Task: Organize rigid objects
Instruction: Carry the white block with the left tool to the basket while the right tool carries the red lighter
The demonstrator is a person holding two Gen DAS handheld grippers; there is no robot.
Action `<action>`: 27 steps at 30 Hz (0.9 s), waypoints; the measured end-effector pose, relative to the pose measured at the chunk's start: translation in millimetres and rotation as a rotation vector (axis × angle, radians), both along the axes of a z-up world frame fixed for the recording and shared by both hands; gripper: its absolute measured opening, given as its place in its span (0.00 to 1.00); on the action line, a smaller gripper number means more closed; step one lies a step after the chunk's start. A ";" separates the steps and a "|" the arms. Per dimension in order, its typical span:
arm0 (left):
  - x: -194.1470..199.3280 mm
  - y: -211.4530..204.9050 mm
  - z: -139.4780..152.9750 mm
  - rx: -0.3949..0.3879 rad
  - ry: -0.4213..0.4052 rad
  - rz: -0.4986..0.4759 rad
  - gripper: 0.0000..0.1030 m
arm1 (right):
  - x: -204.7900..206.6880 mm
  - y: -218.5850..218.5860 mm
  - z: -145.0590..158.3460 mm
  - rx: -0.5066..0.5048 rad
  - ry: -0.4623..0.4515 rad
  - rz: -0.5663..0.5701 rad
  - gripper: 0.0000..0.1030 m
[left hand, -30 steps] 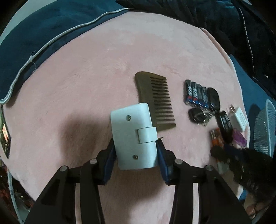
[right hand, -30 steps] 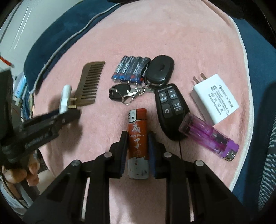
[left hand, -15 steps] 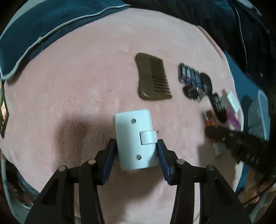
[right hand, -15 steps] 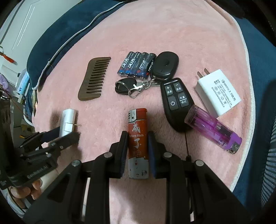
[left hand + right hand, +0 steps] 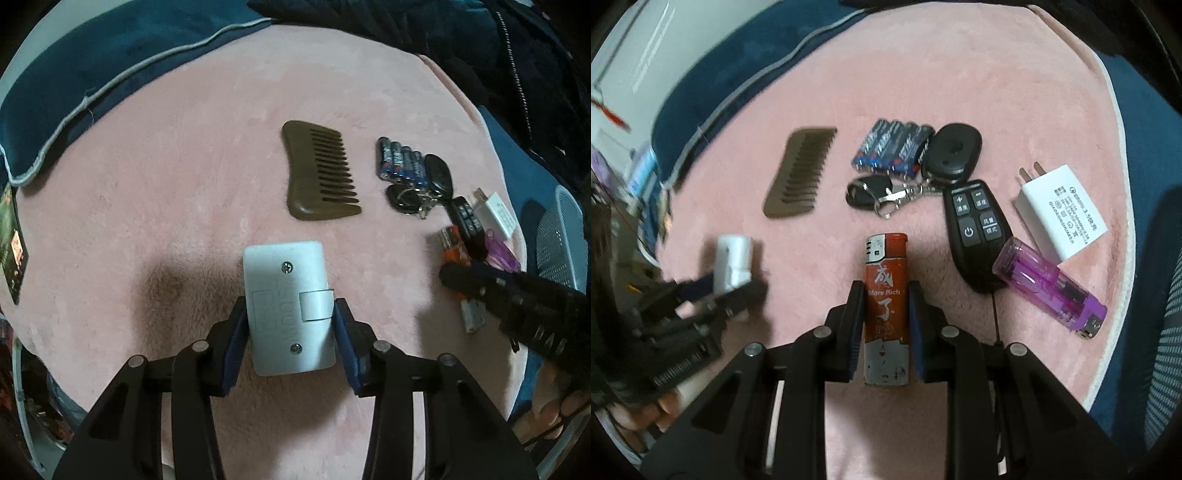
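Two handheld grippers work over a pink fleece blanket [image 5: 155, 177] that lies on a dark blue cushion [image 5: 74, 74] with pale piping. The left gripper [image 5: 290, 325] points steeply down, and its blue-padded jaws are closing on a white rectangular plug adapter [image 5: 288, 306], which sits between them with a pad against each side; two screws and a small raised tab show on its face, and its dark shadow falls on the blanket to the left. In the right wrist view this gripper appears blurred at the left edge, with the adapter seen edge-on. The right gripper [image 5: 886, 325] is pinched on an upright red lighter [image 5: 886, 306] with white lettering and a scuffed white base, its metal top pointing away from the camera. The other items lie in a loose row beyond the lighter. A brown wide-toothed comb [image 5: 799, 173] lies on the left, teeth facing the pack of blue batteries [image 5: 892, 149] just beside it. A black oval key fob [image 5: 953, 153] touches the right end of the batteries, and a smaller black key fob [image 5: 866, 192] with a metal clip lies just below them. A black remote [image 5: 975, 229] with four buttons lies right of the lighter, its lower end touching a clear purple lighter [image 5: 1049, 284] that lies slanted. A white wall charger [image 5: 1060, 218] with two prongs sits just above the purple lighter. A grey mesh basket [image 5: 557, 236] shows at the right edge of the left wrist view, off the blanket. Fingers of a hand [image 5: 639, 417] holding the left gripper show at lower left.
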State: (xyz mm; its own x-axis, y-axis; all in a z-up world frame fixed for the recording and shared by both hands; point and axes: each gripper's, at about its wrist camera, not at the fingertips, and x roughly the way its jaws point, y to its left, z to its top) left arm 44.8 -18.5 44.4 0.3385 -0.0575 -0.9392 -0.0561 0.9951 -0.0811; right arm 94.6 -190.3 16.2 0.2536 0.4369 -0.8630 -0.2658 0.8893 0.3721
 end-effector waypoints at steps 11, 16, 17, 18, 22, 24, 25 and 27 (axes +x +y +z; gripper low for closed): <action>-5.6 -7.3 22.9 0.006 -0.039 -0.016 0.44 | -15.5 -21.6 16.6 0.043 -0.041 -0.045 0.23; -8.2 -14.4 32.2 0.013 -0.048 -0.034 0.44 | -23.1 -30.8 24.7 0.040 -0.073 -0.090 0.23; -9.2 -15.9 32.8 0.015 -0.049 -0.037 0.44 | -24.0 -32.6 25.1 0.040 -0.073 -0.097 0.23; -10.0 -17.2 33.9 0.016 -0.050 -0.040 0.44 | -24.8 -34.6 26.0 0.039 -0.075 -0.105 0.23; -11.3 -26.0 34.9 0.020 -0.052 -0.044 0.44 | -29.0 -42.5 30.5 0.031 -0.091 -0.127 0.23; -13.0 -28.8 38.3 0.023 -0.055 -0.048 0.44 | -33.3 -43.1 33.9 0.028 -0.104 -0.129 0.23; -13.4 -29.4 40.0 0.024 -0.056 -0.051 0.44 | -36.0 -41.8 35.6 0.024 -0.112 -0.128 0.23; -13.8 -32.1 42.8 0.027 -0.059 -0.059 0.44 | -39.8 -42.5 38.2 0.023 -0.121 -0.128 0.23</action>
State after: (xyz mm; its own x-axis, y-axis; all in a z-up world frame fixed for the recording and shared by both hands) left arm 31.1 -50.7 87.2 0.3903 -0.0540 -0.9191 0.0066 0.9984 -0.0559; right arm 54.8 -232.8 54.4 0.4096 0.4140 -0.8129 -0.1948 0.9103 0.3654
